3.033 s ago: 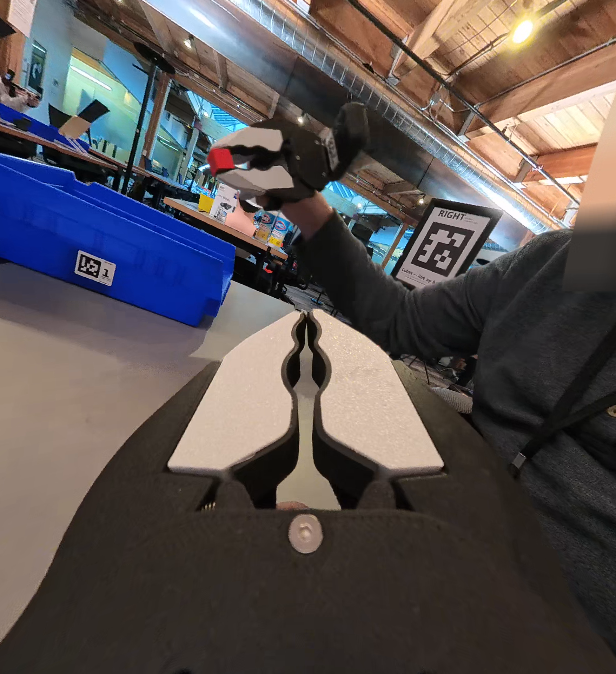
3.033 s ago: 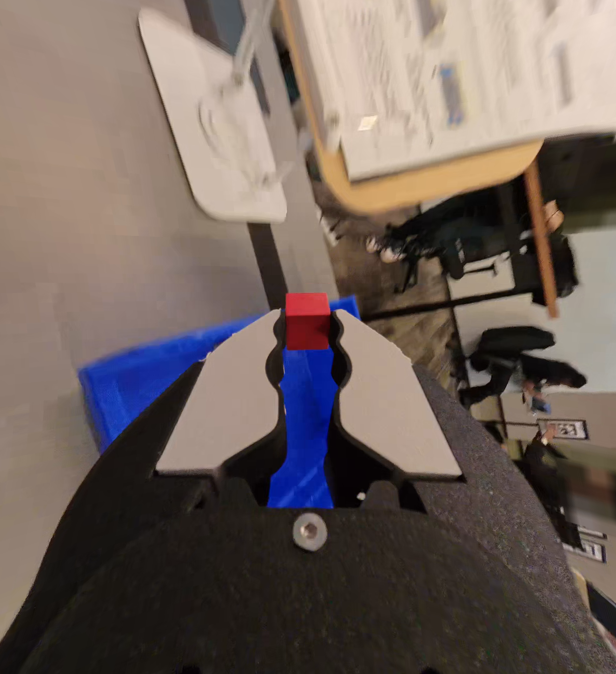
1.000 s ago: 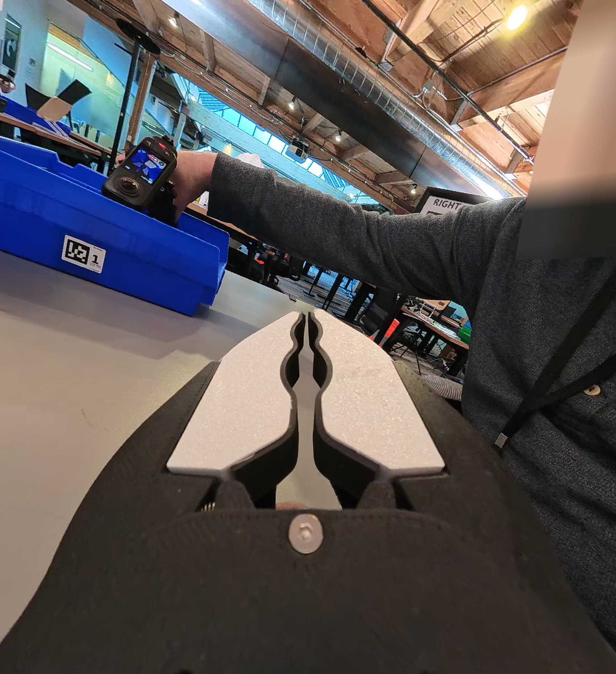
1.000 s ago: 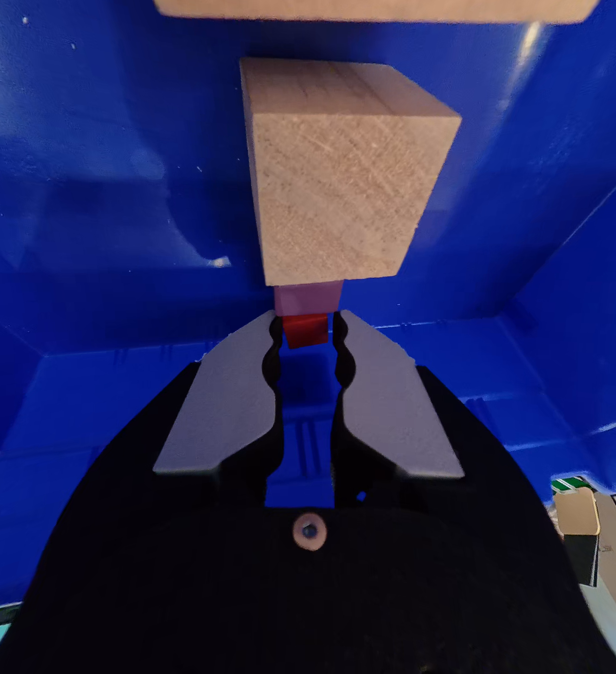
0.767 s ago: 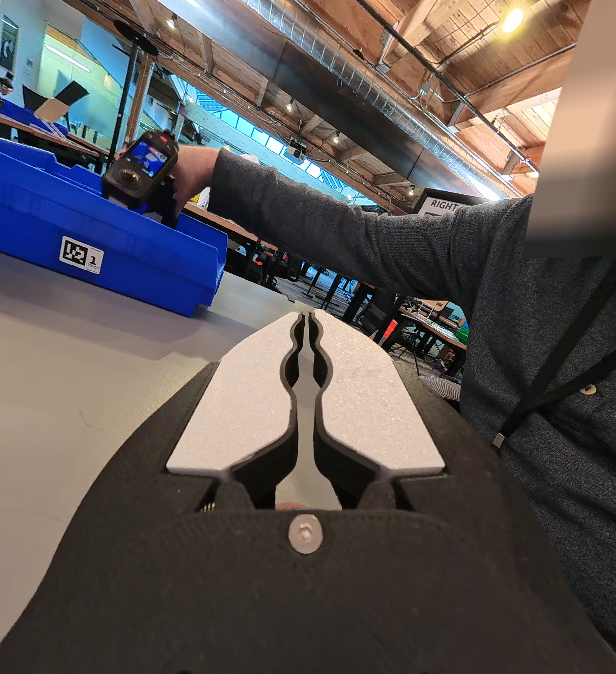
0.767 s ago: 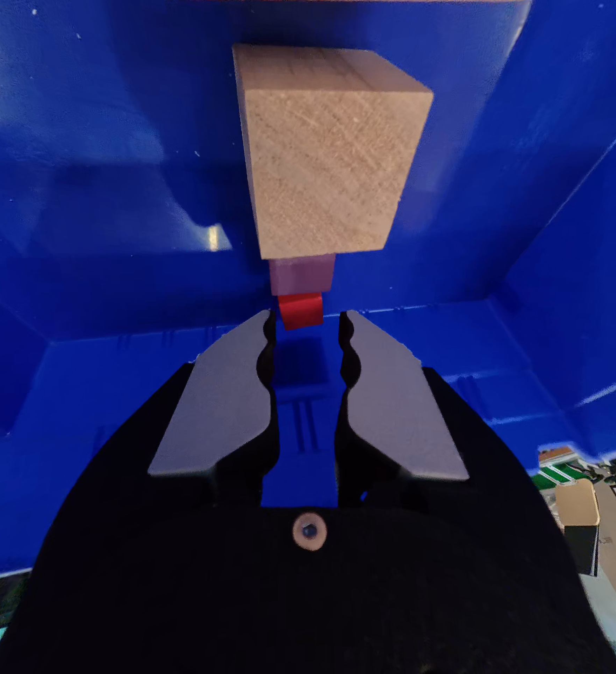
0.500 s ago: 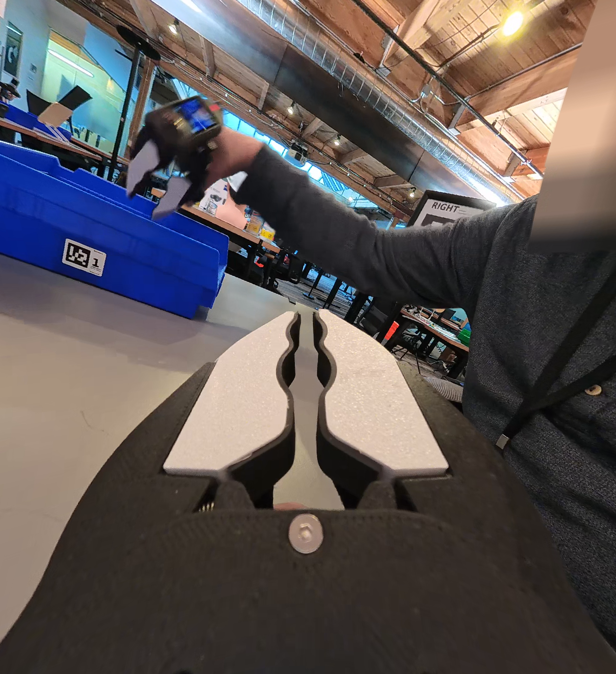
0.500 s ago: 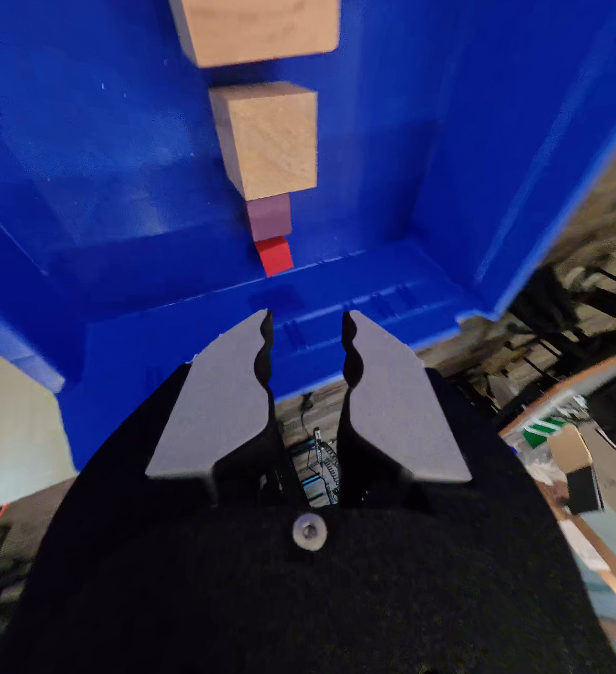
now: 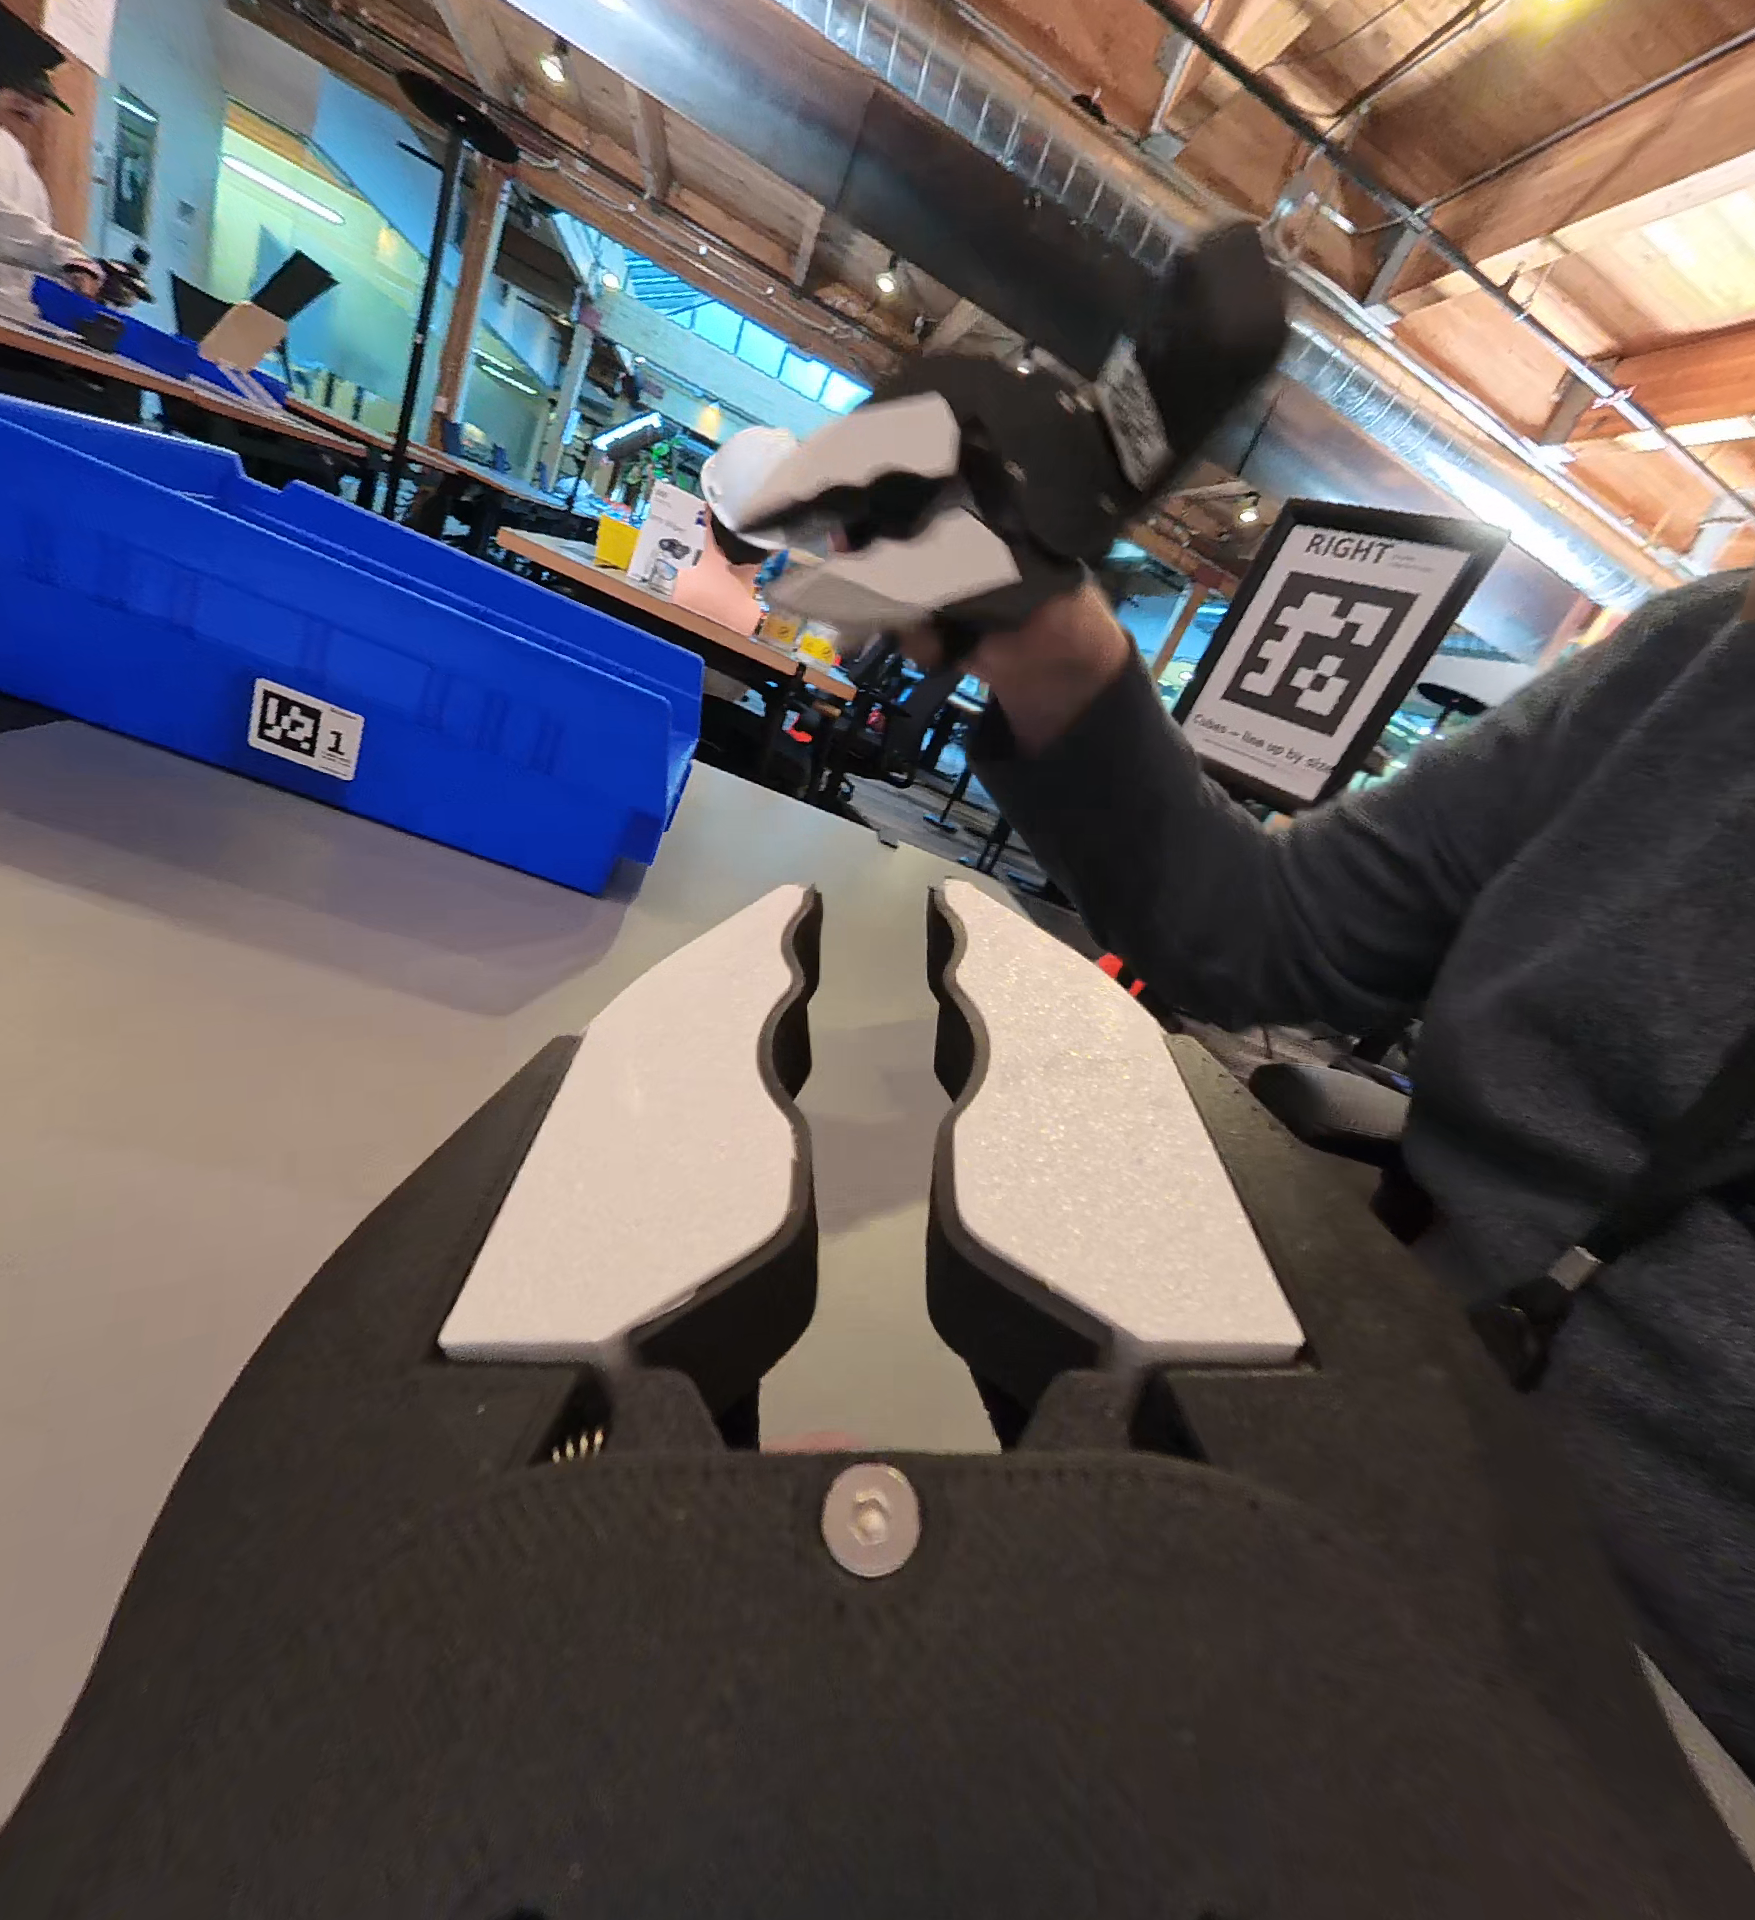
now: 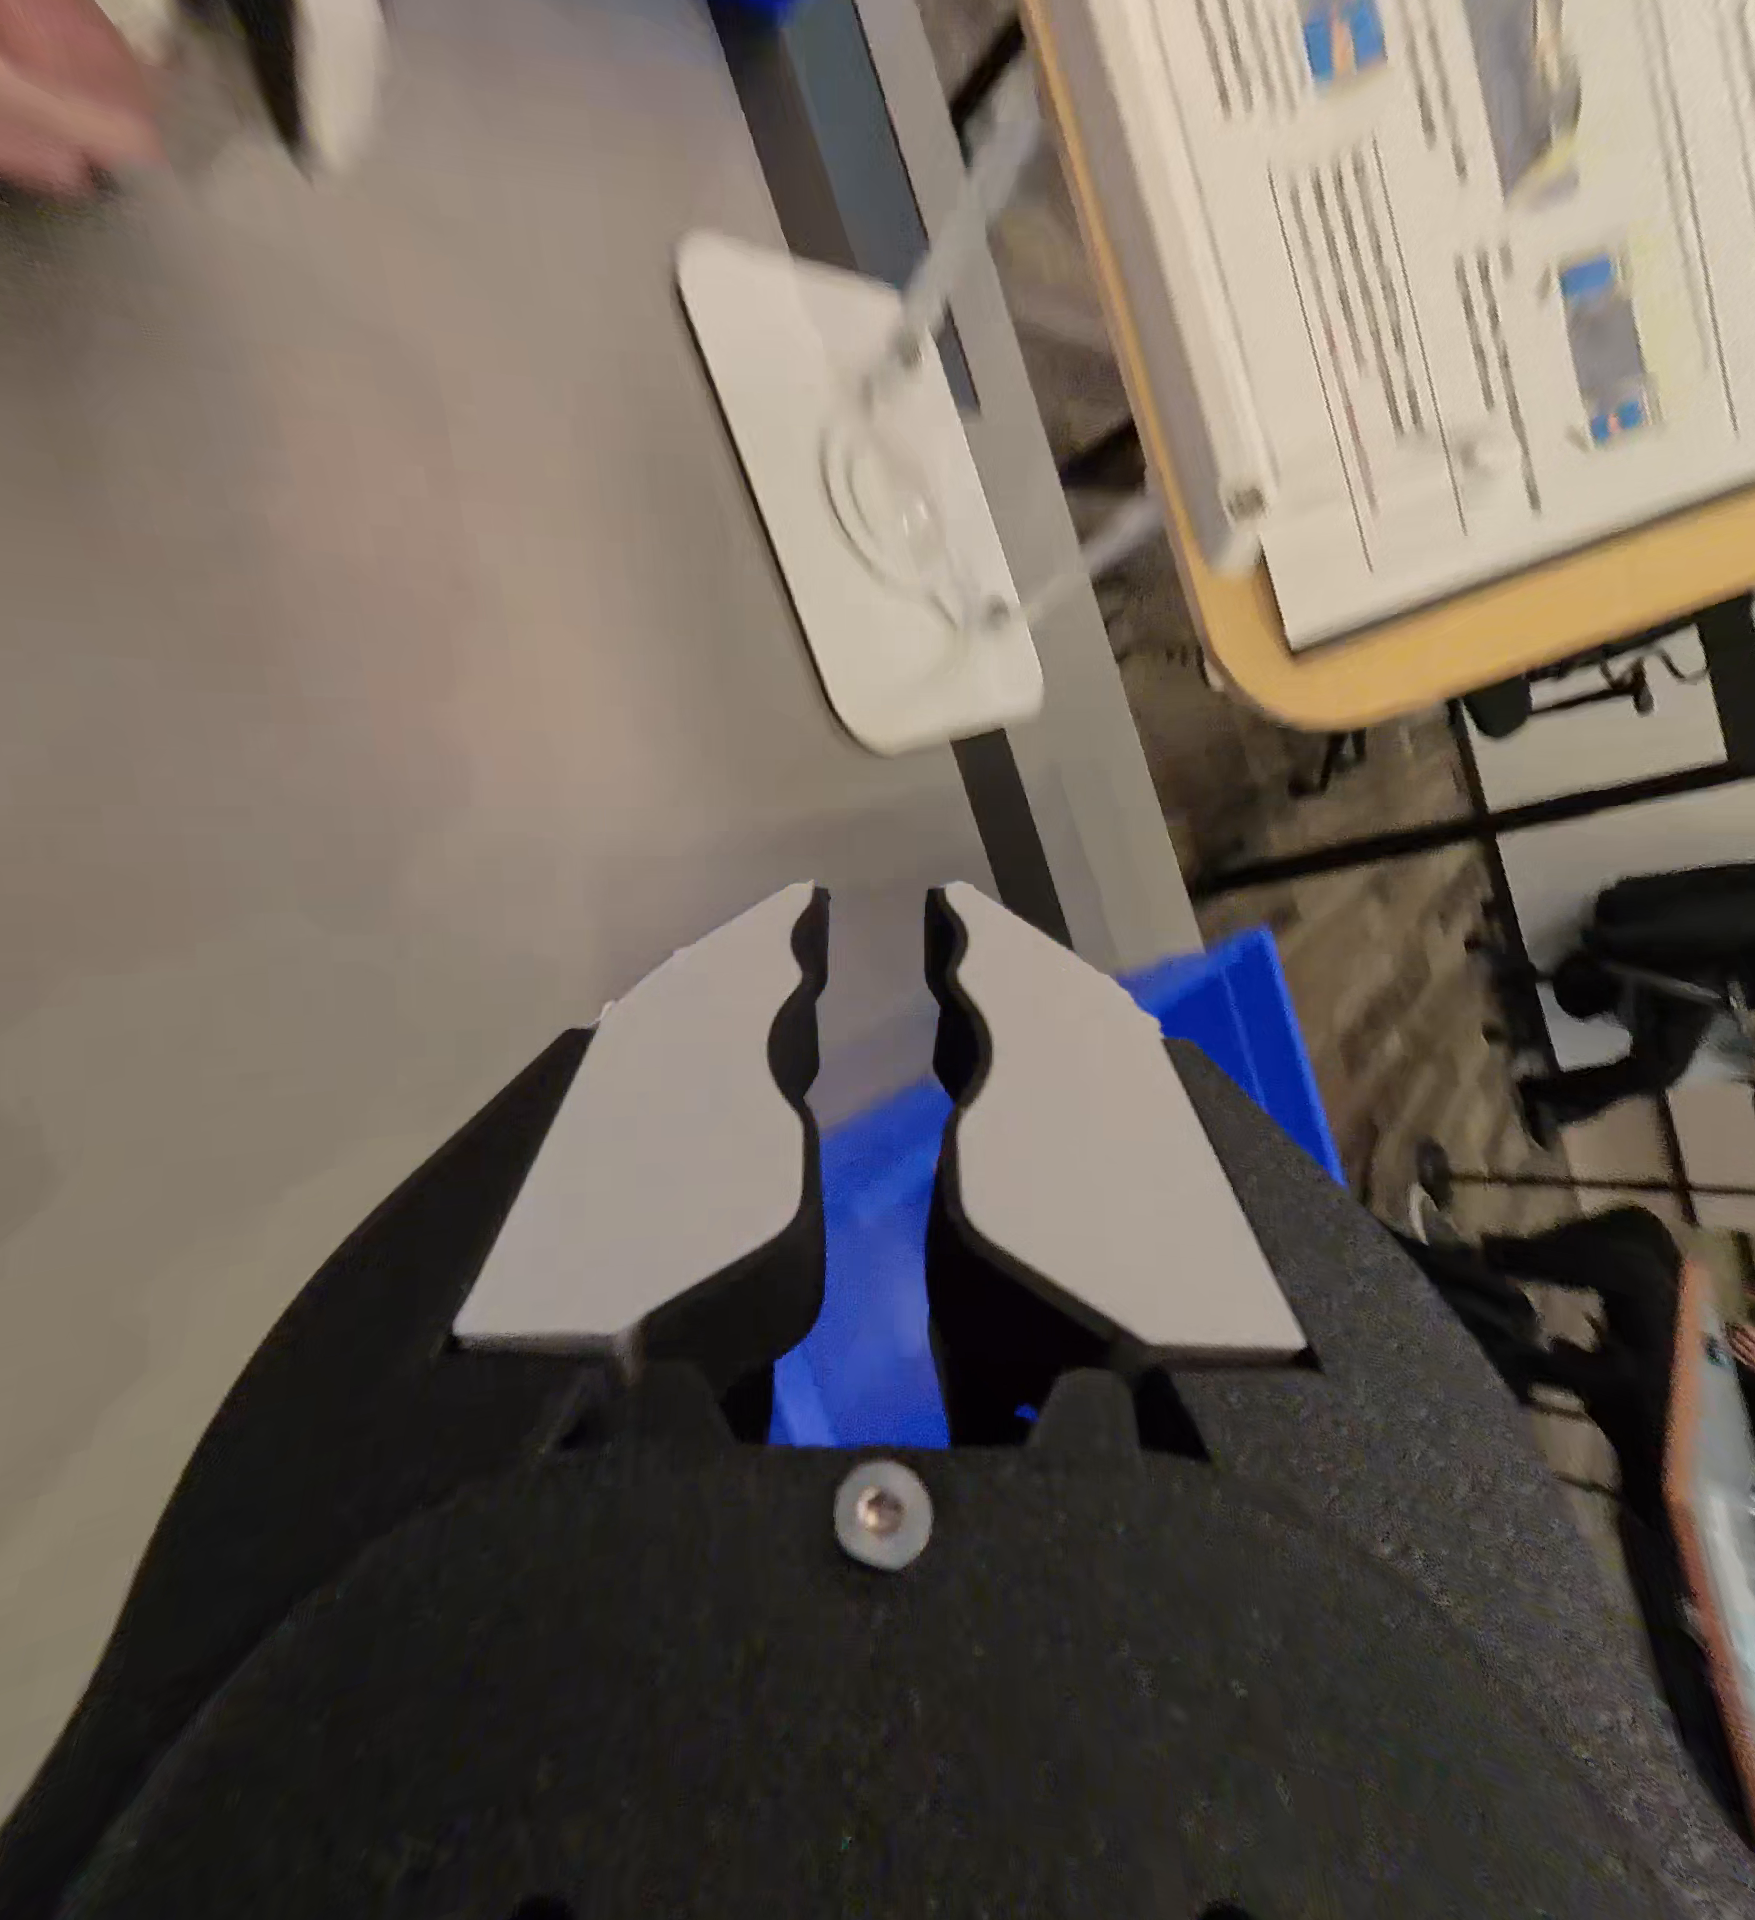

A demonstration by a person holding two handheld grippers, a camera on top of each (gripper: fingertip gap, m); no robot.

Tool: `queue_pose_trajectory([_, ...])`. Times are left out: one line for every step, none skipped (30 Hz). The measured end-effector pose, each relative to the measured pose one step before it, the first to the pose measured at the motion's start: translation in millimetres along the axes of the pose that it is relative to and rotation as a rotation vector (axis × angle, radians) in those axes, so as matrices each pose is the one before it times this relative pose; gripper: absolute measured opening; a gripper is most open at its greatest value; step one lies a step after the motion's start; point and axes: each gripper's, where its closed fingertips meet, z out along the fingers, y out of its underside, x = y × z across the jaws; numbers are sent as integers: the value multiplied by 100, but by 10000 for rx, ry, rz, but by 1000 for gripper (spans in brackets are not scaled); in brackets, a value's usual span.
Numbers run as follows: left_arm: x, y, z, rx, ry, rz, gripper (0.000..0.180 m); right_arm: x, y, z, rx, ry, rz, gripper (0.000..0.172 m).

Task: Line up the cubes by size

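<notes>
My left gripper point(image 9: 875, 904) lies low over the grey table point(image 9: 177, 1039), its jaws open with nothing between them. My right gripper point(image 10: 878, 899) is open and empty too. It also shows in the left wrist view point(image 9: 764, 551), held up in the air to the right of the blue bin point(image 9: 333, 623), with a gap between its white fingers point(image 9: 852, 457). A corner of the bin point(image 10: 1237, 997) shows under the right gripper. No cube is in view now; the bin's inside is hidden.
The person's grey sleeve point(image 9: 1372, 883) reaches across on the right. A framed sign with a black-and-white marker point(image 9: 1330, 644) stands behind it. A white base plate with a clear stand point(image 10: 852, 499) sits at the table's edge, by a wooden table with papers point(image 10: 1475, 312). The tips of one gripper are about 15 centimeters away from the tips of the other.
My right gripper let go of the red cube in the bin beside the purple cube, pulled out and swung up, its jaws narrowing. My left gripper's jaws opened from shut.
</notes>
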Motion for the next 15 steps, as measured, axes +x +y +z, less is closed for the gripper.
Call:
queue_pose_trajectory([-92,10,37,-11,-106,69,20,-1073,-1356,823,511,135,338,17])
queue_pose_trajectory([-86,5,24,-2,-114,81,22,-1096,-1080,1037,445,44,361,16])
queue_pose_trajectory([-121,38,36,-17,-130,59,24,-991,-787,1174,396,70,383,15])
queue_pose_trajectory([-168,2,22,-4,-172,78,27,-946,-756,1247,500,69,609,13])
queue_pose_trajectory([-166,14,33,-14,-183,115,29,-1380,-628,1324,564,-235,661,12])
queue_pose_trajectory([-109,77,42,-56,-160,127,31,-1360,-235,1376,499,-255,648,12])
queue_pose_trajectory([-123,90,88,-55,-163,99,34,-1104,247,1269,319,-170,422,12])
queue_pose_trajectory([-59,119,100,-67,-83,50,36,-553,627,1108,121,118,191,12])
queue_pose_trajectory([-46,136,98,-90,-55,37,37,-171,561,878,196,322,150,11])
queue_pose_trajectory([-30,73,83,-53,-60,52,39,-348,300,609,384,126,194,9])
queue_pose_trajectory([1,59,28,-31,-27,35,39,-440,260,423,303,-104,321,9])
queue_pose_trajectory([-7,40,24,-27,-17,17,39,-71,326,234,60,-9,348,9])
queue_pose_trajectory([-11,27,29,-17,-9,7,38,-57,-17,27,-67,-96,-47,9])
queue_pose_trajectory([-47,29,45,-23,-23,-2,38,34,-184,-105,90,-18,-182,9])
queue_pose_trajectory([-80,75,73,-53,-45,15,38,118,39,-130,105,64,-193,9])
